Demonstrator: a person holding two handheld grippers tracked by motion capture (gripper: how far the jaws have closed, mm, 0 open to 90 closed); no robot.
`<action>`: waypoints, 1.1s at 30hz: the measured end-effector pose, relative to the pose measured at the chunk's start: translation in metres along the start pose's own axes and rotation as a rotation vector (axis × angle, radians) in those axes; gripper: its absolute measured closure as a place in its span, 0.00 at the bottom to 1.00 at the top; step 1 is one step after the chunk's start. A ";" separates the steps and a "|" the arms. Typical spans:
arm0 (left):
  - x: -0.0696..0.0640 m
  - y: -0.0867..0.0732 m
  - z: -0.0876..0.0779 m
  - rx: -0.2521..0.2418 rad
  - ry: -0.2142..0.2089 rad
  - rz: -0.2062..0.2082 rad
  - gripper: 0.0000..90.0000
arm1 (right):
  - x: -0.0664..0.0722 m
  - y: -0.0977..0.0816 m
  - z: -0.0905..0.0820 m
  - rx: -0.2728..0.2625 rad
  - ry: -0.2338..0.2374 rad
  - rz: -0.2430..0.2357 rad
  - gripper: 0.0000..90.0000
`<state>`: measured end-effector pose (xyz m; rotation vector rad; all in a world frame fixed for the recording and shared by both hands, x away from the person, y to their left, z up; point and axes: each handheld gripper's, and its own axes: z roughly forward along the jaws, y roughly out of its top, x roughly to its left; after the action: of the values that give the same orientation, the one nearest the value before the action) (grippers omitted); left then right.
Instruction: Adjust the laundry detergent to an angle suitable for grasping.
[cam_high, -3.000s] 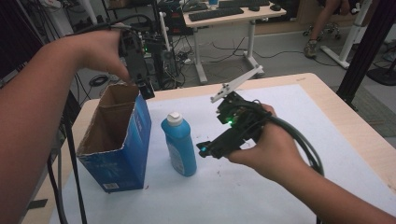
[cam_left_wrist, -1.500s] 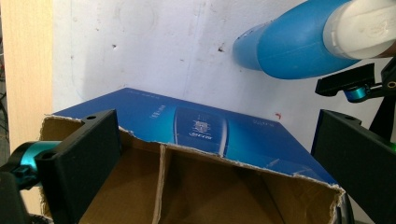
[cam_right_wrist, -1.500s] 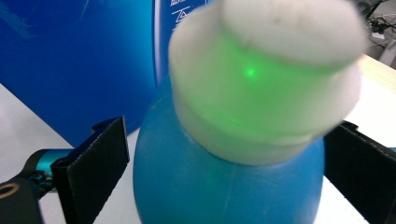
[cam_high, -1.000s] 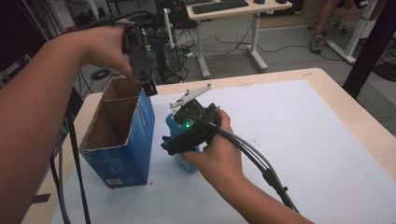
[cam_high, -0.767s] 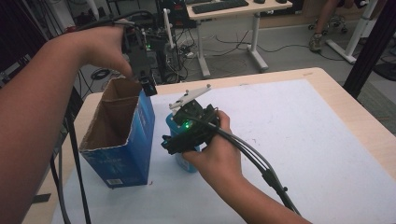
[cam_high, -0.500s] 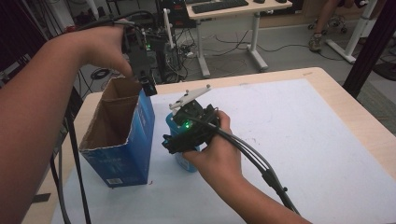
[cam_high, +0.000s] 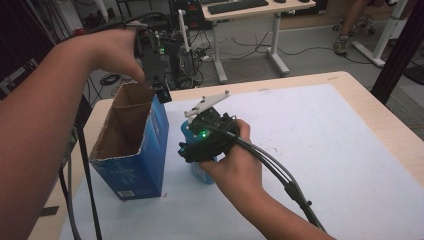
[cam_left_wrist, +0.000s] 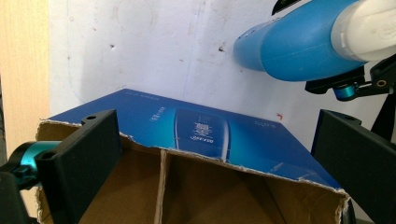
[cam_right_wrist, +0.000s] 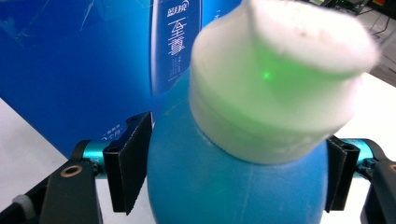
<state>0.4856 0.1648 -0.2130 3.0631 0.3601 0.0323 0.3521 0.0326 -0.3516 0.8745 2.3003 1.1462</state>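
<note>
A blue bottle (cam_right_wrist: 224, 186) with a white cap (cam_right_wrist: 280, 84) stands upright on the white mat, right beside an open-topped blue cardboard box (cam_high: 150, 145). My right gripper (cam_high: 192, 150) reaches the bottle (cam_high: 202, 175) from the right. Its jaws have just been closing, and their pads (cam_right_wrist: 133, 163) now sit against both sides of the bottle's body below the cap. My left gripper (cam_high: 159, 87) hangs open over the box's far right corner. In the left gripper view its jaws stand wide apart above the torn rim of the box (cam_left_wrist: 201, 130), with the bottle (cam_left_wrist: 299, 46) beyond.
The white mat (cam_high: 325, 140) covers most of the wooden table (cam_high: 380, 105), with free room to the right of the bottle. Cables trail from the right gripper toward the near edge. Desks, wires and a black post stand beyond the table.
The right hand has moved left from beside the bottle up to it, and its jaws have come in around the bottle's body. The left hand has stayed over the box.
</note>
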 end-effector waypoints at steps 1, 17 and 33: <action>0.000 0.000 0.000 -0.001 0.000 -0.005 0.02 | 0.000 0.000 0.000 0.000 0.000 0.000 0.27; 0.001 0.001 0.002 -0.005 -0.005 -0.003 0.02 | 0.001 -0.002 -0.001 -0.006 -0.022 -0.005 0.36; 0.001 0.001 0.003 0.000 -0.002 -0.005 0.02 | 0.002 -0.003 0.001 -0.016 -0.024 0.015 0.41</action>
<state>0.4870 0.1634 -0.2163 3.0617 0.3673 0.0284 0.3501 0.0323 -0.3549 0.8968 2.2660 1.1524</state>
